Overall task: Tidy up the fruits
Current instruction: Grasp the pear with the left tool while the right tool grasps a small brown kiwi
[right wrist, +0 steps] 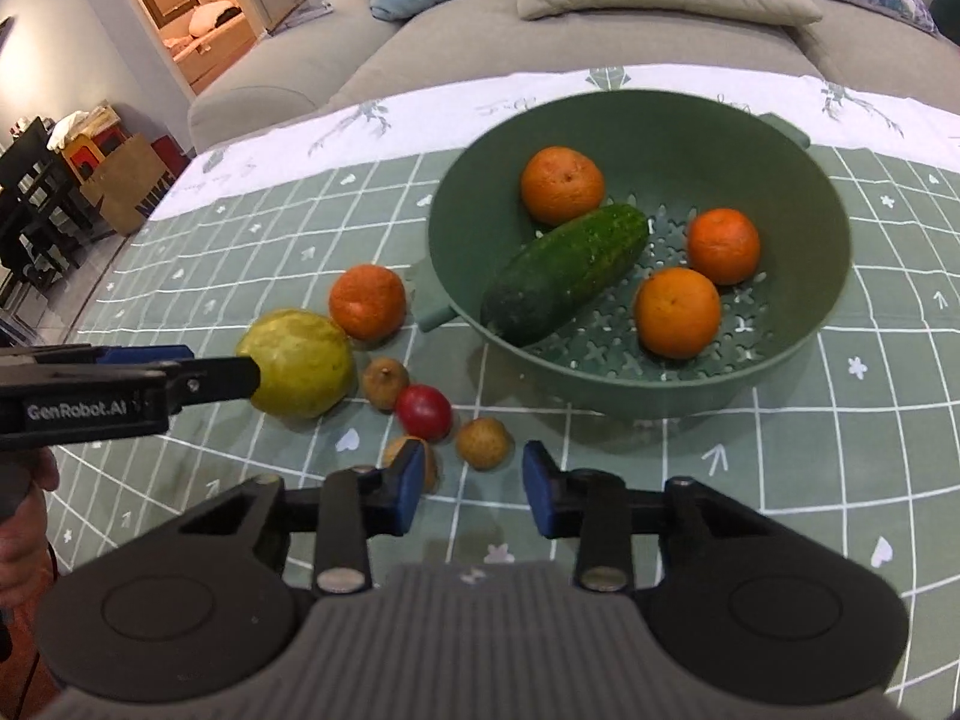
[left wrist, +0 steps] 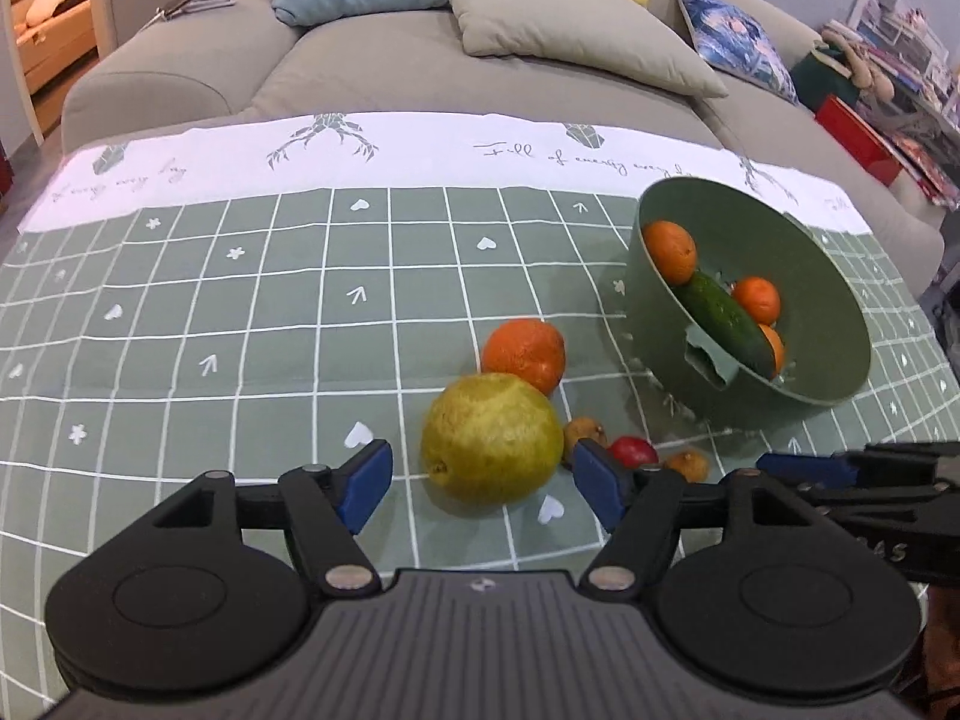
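A big yellow-green pear [left wrist: 489,438] lies on the checked cloth, and my left gripper [left wrist: 483,480] stands open around its near side, pads clear of it. Behind the pear is an orange [left wrist: 524,356]. My right gripper [right wrist: 474,492] is open just short of a small brown fruit [right wrist: 483,441]; a second brown fruit [right wrist: 420,459] is partly hidden by its left finger. A red fruit [right wrist: 424,412] and a third brown one [right wrist: 384,382] lie beyond. The green colander [right wrist: 828,312] holds three oranges and a cucumber [right wrist: 564,267].
The green checked cloth [left wrist: 240,330] covers the table, and a grey sofa [left wrist: 372,66] with cushions stands right behind its far edge. In the right wrist view a person's hand [right wrist: 24,540] holds the left tool at the left border.
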`<state>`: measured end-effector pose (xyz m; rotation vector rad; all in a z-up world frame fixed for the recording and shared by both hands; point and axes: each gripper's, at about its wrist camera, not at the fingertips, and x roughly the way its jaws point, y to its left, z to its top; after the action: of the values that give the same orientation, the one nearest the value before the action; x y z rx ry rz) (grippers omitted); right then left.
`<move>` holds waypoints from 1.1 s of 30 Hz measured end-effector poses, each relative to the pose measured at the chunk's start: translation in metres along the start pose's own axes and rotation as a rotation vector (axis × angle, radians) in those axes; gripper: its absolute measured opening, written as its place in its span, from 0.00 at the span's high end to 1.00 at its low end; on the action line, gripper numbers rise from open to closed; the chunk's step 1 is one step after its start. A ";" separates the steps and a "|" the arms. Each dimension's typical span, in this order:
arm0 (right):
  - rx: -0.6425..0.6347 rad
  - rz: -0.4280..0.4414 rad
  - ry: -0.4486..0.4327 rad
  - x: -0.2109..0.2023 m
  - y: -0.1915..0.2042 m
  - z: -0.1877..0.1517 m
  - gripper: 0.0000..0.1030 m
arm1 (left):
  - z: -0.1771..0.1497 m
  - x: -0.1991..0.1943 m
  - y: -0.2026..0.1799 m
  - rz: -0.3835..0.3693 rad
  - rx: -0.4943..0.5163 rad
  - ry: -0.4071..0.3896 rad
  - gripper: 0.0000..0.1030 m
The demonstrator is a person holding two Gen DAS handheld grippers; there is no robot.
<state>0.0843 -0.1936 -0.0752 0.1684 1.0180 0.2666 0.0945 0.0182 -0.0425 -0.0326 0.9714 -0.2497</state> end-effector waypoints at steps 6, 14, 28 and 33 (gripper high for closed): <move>0.012 -0.005 0.030 0.020 -0.005 0.006 0.73 | 0.004 0.016 0.001 0.004 0.006 0.019 0.21; -0.004 0.006 0.052 0.032 -0.003 0.006 0.76 | 0.006 0.033 0.009 -0.036 -0.031 0.048 0.18; 0.013 0.039 0.069 0.040 -0.007 0.002 0.84 | 0.005 0.043 0.005 -0.066 -0.052 0.067 0.28; 0.007 0.037 0.062 0.038 -0.006 0.002 0.84 | 0.004 0.042 0.006 -0.064 -0.076 0.061 0.29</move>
<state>0.1058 -0.1881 -0.1069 0.1863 1.0777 0.3030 0.1216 0.0143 -0.0752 -0.1264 1.0410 -0.2741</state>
